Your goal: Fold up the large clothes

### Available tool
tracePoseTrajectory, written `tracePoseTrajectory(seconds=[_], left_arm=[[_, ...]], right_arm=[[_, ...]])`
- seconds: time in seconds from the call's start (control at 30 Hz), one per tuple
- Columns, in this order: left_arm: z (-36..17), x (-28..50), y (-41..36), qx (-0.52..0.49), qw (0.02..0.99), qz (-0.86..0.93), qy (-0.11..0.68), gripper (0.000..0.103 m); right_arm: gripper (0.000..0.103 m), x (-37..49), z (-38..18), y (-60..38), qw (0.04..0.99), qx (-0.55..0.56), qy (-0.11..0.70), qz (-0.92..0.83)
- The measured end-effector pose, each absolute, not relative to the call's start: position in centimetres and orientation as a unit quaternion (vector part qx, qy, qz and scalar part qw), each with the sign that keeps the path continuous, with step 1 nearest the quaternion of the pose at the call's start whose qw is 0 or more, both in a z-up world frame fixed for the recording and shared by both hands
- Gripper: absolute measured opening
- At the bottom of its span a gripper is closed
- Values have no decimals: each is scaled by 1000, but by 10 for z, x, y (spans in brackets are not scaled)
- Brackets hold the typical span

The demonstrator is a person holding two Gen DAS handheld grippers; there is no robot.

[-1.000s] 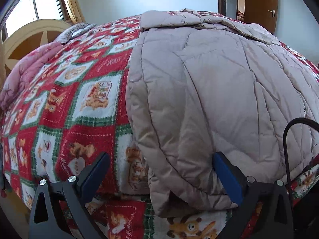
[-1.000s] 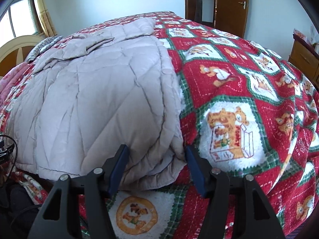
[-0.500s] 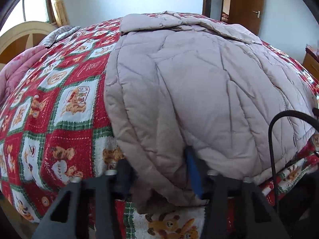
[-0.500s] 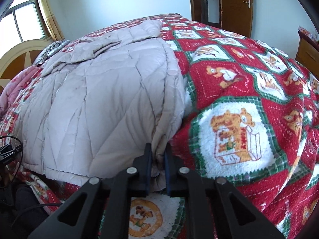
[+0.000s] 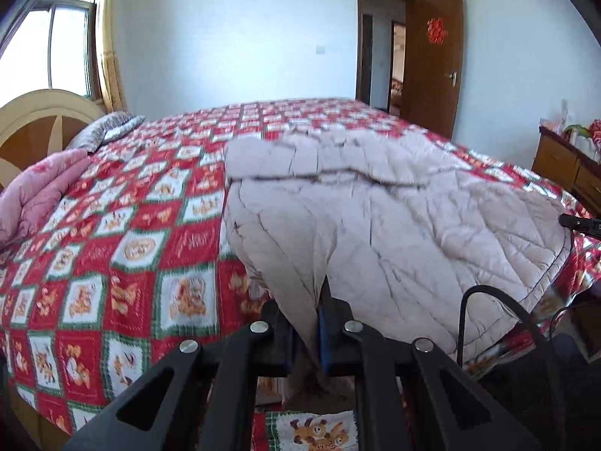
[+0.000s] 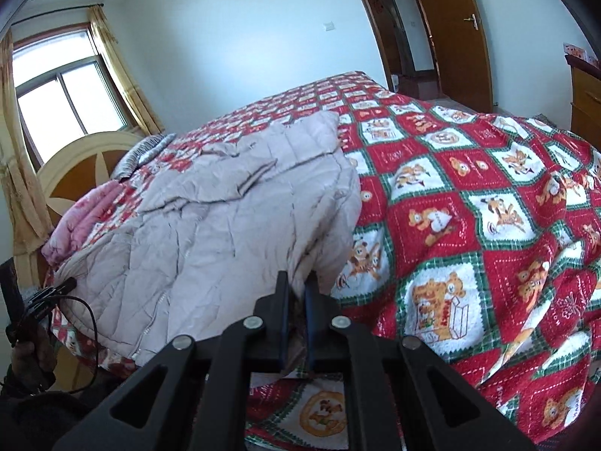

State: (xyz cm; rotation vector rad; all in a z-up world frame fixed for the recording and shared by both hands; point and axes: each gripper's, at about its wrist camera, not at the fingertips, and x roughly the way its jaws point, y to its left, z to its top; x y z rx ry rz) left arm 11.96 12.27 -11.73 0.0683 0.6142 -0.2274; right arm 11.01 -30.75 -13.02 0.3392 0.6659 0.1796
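Observation:
A pale beige quilted coat [image 5: 375, 225] lies spread on the bed over a red, green and white bear-print bedspread [image 5: 112, 244]. My left gripper [image 5: 302, 300] pinches the coat's near left hem corner, its jaws still closing, and the fabric rises in a peak off the bed. In the right wrist view the coat [image 6: 233, 225] covers the left half of the bedspread [image 6: 469, 206]. My right gripper [image 6: 296, 282] has the near right hem corner squeezed between its closing jaws and holds it lifted.
A round cream headboard [image 5: 33, 120], a pink quilt [image 5: 41, 188] and a grey pillow [image 5: 109, 127] are at the bed's left end. A brown door [image 5: 432, 64] stands open behind, and a wooden dresser [image 5: 567, 165] is at the right.
Both grippers went from open around the coat's hem corners to closed on them. Both have since risen and tilted up, pulling the corners off the bed.

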Motion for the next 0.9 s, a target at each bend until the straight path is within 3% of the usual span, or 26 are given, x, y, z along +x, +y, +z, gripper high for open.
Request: tracePoseTrajectory(seconds=[0.13,0.53,0.73,0.9], left_arm=[[-97,139,122,45,955,-121,266,9],[-43,311,123,29,961,-129,244,9],[-77,404,110,68,955,-74,279,18],[-120,469,109,16,934,-60,352,22]], right_arm=[[8,130,-108,-310,940,152,292,88],[8,275,-44,-310,958,156,234,61],[9,364,-70,-302,954,169,247,19],[14,419,-111,-302,939,190,287,-8]])
